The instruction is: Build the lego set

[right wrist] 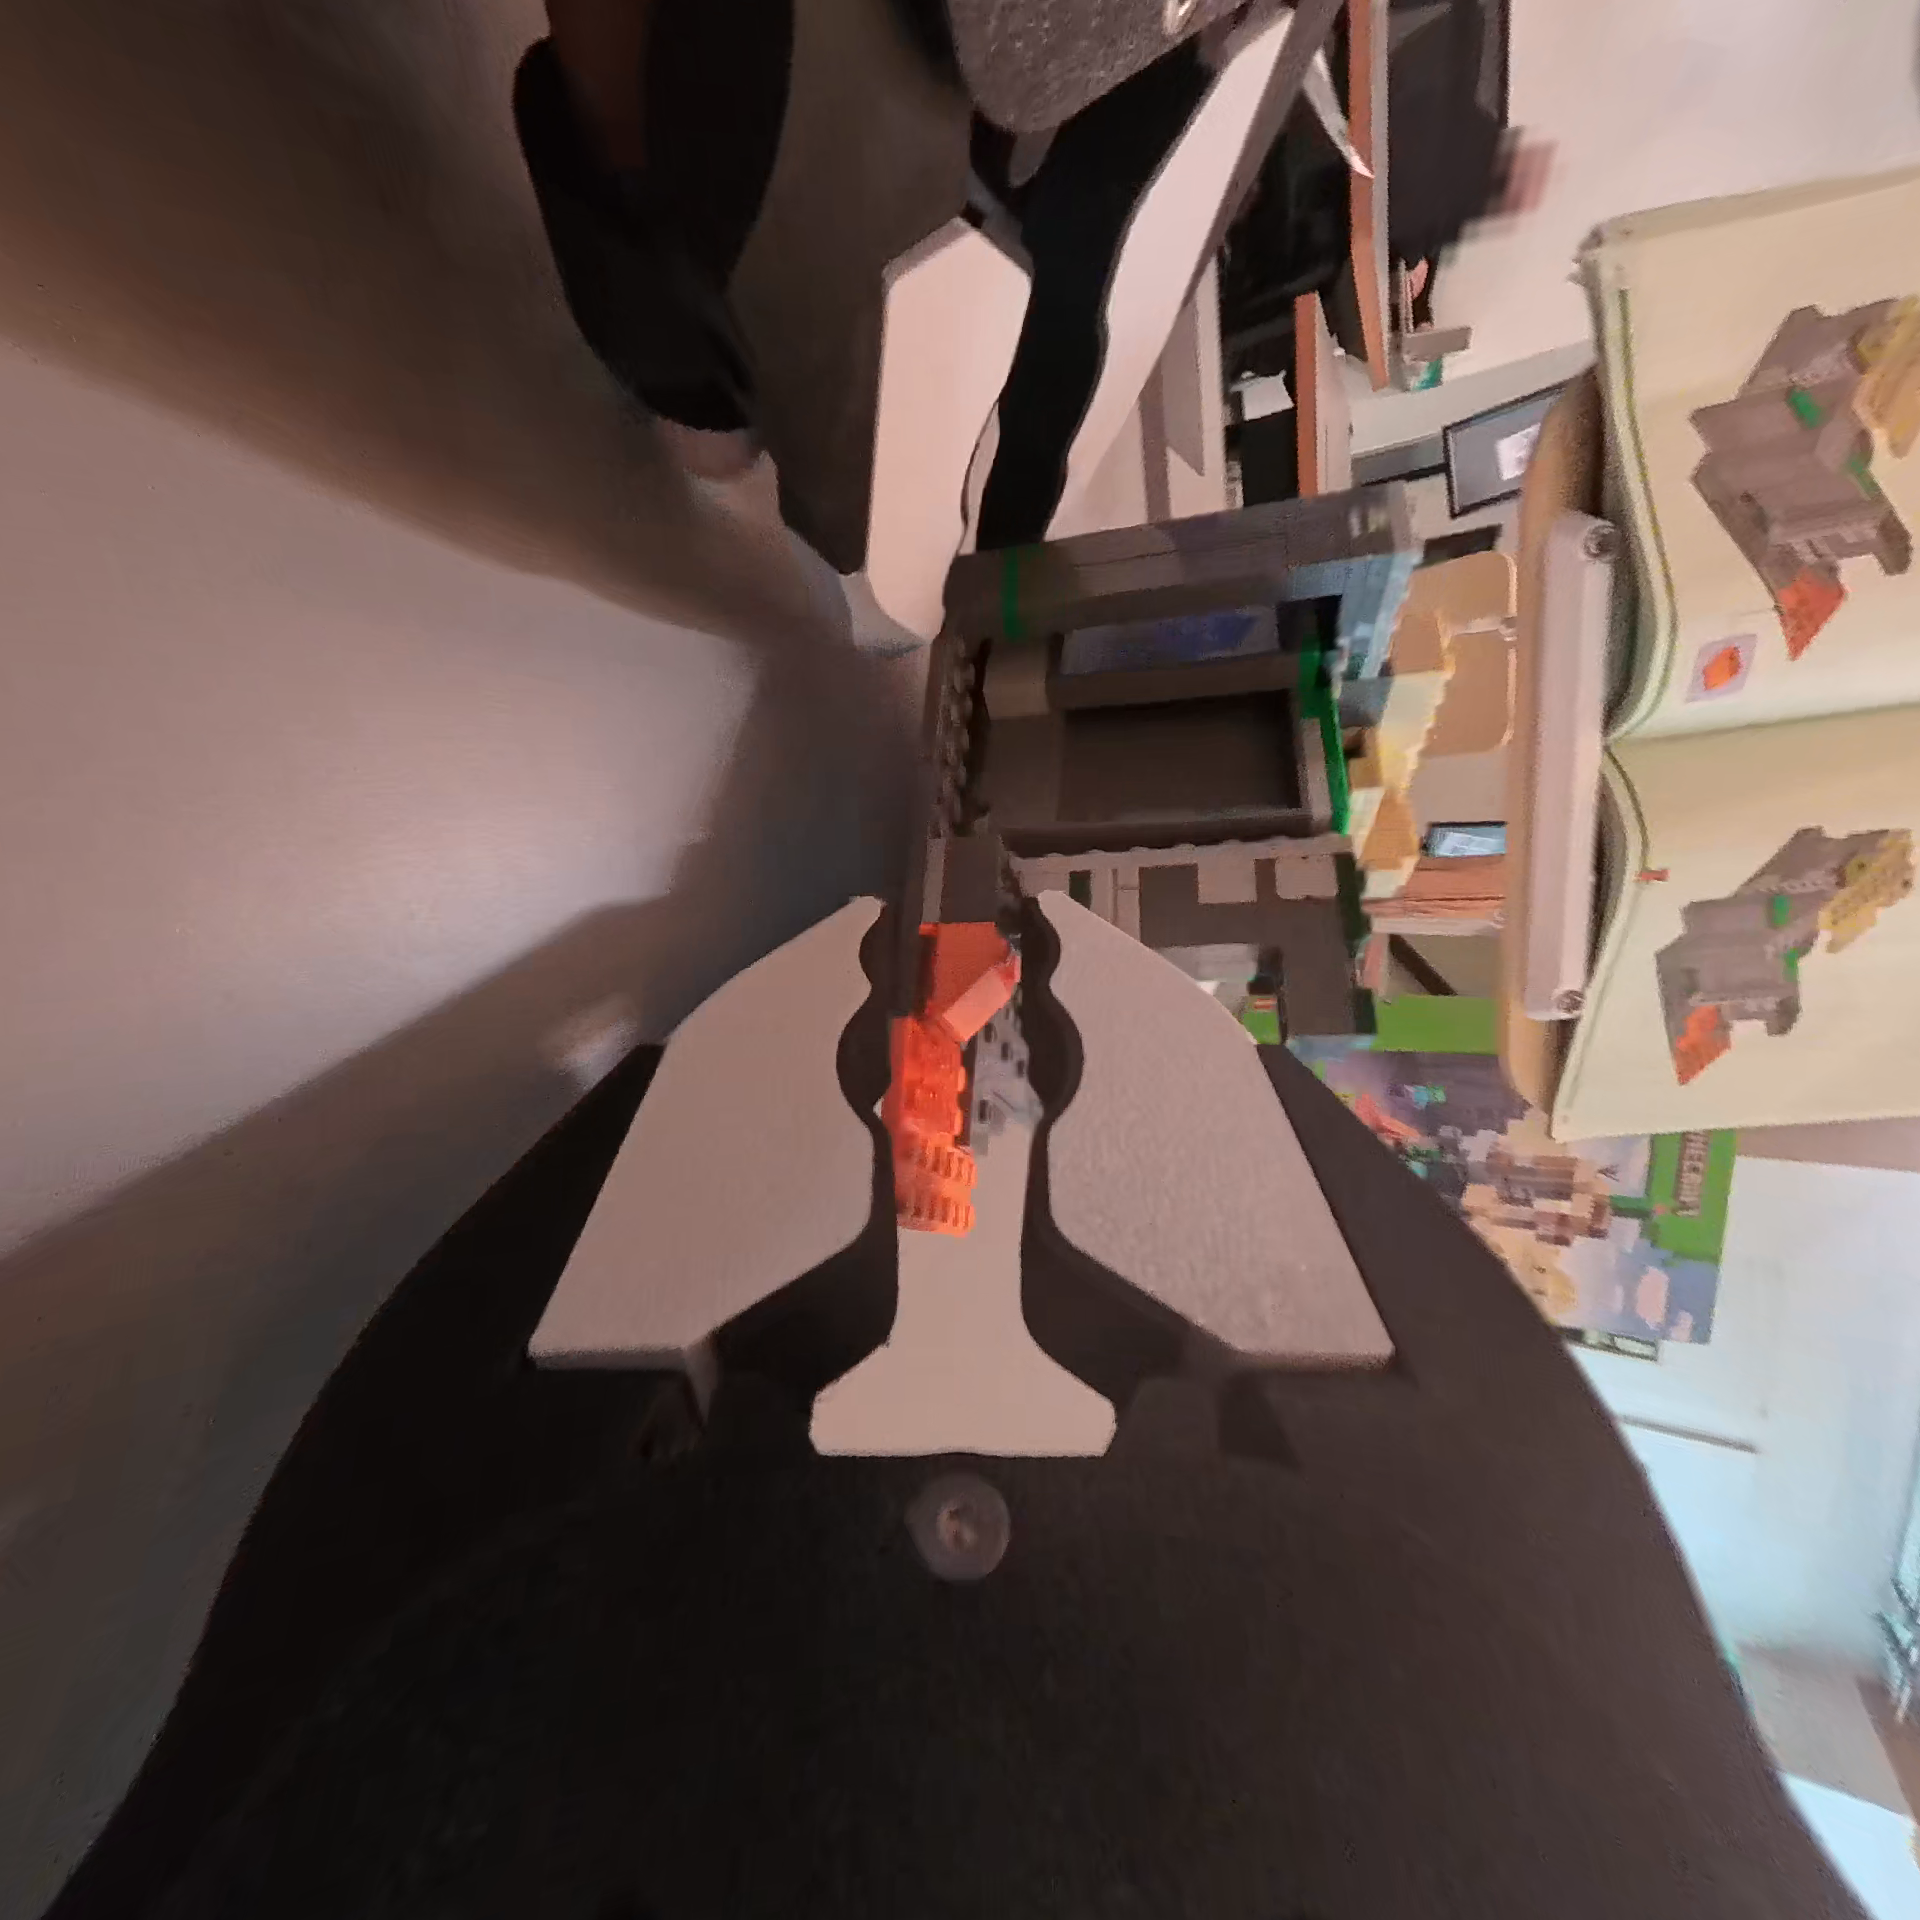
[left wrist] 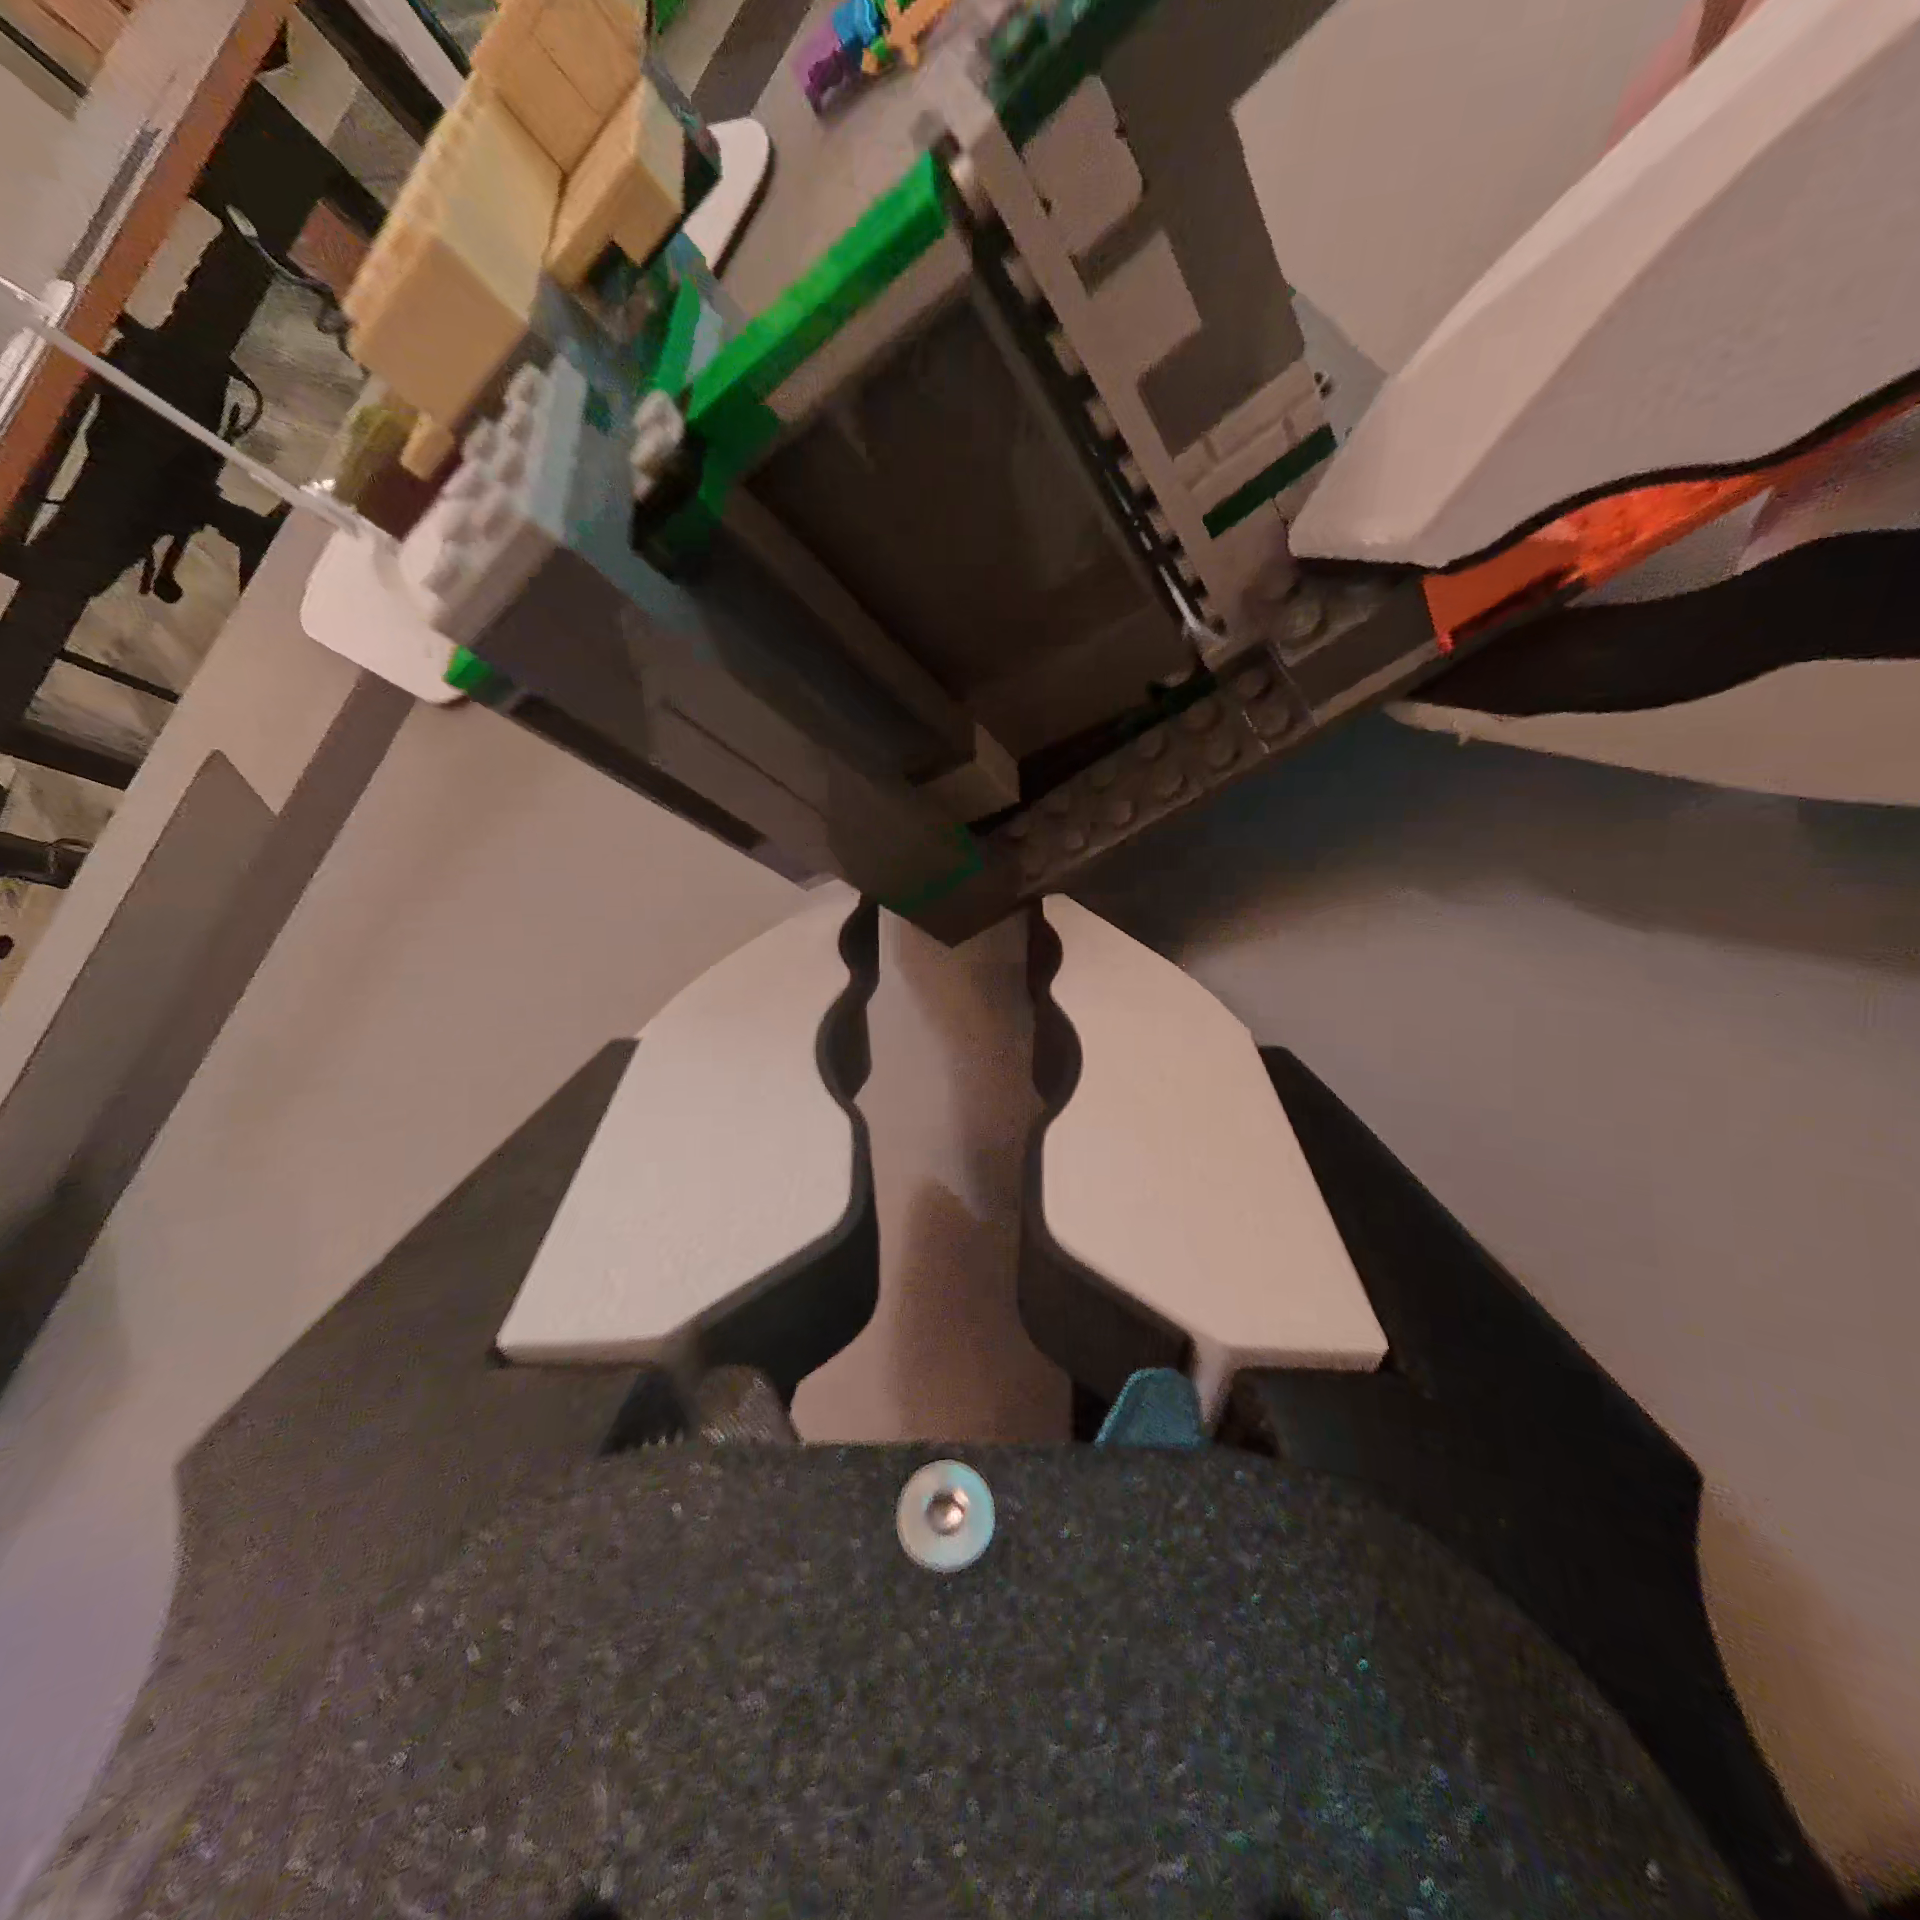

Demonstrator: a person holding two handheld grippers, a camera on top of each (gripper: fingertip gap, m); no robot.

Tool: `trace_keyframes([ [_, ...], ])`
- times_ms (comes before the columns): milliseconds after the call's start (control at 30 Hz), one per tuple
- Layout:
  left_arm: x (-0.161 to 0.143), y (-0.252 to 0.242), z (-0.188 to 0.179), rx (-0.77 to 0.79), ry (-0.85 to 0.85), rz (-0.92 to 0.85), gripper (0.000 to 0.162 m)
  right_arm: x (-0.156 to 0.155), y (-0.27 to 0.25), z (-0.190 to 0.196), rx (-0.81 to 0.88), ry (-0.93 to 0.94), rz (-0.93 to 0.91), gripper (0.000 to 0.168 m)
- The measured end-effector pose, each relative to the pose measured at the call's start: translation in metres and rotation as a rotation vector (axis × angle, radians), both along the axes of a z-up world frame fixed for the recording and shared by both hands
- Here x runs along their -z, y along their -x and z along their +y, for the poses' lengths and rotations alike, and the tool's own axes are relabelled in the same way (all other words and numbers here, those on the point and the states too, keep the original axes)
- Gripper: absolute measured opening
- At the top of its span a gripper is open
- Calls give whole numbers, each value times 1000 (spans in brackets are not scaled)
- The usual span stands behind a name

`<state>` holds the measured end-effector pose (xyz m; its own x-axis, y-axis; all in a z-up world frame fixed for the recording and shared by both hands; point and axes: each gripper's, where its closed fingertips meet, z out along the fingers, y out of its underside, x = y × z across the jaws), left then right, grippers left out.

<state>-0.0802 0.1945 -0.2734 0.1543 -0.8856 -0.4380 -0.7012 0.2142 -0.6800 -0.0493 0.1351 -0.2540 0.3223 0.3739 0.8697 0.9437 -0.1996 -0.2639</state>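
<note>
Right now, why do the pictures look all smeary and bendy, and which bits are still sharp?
Left wrist view: the lego build is smeared by motion blur, while the left gripper stays fairly sharp; the wide lens bends the edges. Right wrist view: the background streaks sideways, the orange piece in the right gripper is clearer, and the instruction booklet curves.

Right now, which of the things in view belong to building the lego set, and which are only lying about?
In the job:
- grey-green lego model, held at a corner by the left gripper
- orange brick part, between the right gripper fingers
- open instruction booklet

Lying about:
- lego box
- small loose pieces on the table, too blurred to name
</note>
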Motion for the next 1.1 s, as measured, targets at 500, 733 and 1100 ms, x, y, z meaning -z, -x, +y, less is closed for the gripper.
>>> trace_keyframes([
  [500,-13,-3,1,-55,248,-174,21,17,24,-18,-104,186,194,20],
  [733,-13,-2,11,-66,202,-170,23,-40,-2,-34,-183,260,669,20],
  [1100,-11,-29,40,11,198,-79,24,27,-97,-4,-148,443,657,23],
])
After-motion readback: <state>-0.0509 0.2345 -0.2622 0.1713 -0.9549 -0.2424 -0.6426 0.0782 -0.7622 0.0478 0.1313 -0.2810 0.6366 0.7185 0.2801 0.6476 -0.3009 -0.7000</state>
